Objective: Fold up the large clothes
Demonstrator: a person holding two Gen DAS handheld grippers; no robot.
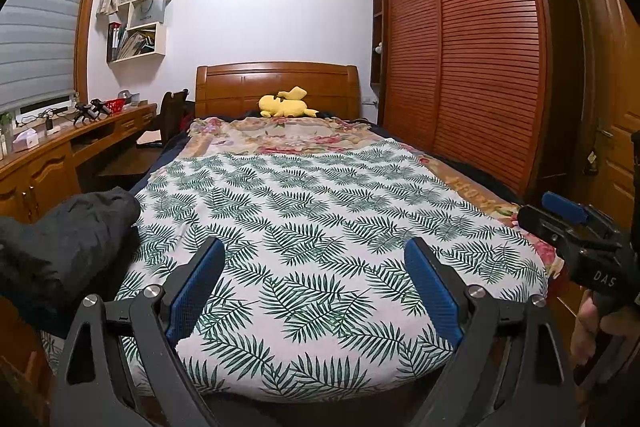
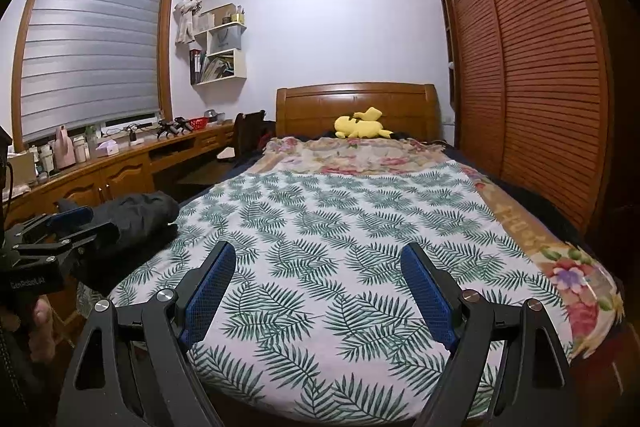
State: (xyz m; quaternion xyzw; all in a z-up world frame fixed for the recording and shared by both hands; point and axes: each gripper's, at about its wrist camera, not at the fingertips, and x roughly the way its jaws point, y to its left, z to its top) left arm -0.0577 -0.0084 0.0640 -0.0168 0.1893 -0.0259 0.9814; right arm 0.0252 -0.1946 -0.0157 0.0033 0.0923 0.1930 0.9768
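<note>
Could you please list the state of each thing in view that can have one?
Left tool: open, empty.
Right tool: open, empty.
Black garment: bunched at the bed's left edge, unfolded.
Leaf-print sheet: spread flat.
Window blind: lowered almost fully.
Wardrobe doors: shut.
Yellow plush toy: lying by the headboard.

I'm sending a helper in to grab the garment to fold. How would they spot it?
Start at the bed with the leaf-print sheet. At its near left edge lies a crumpled black garment. It is the only dark, plain cloth there.
</note>
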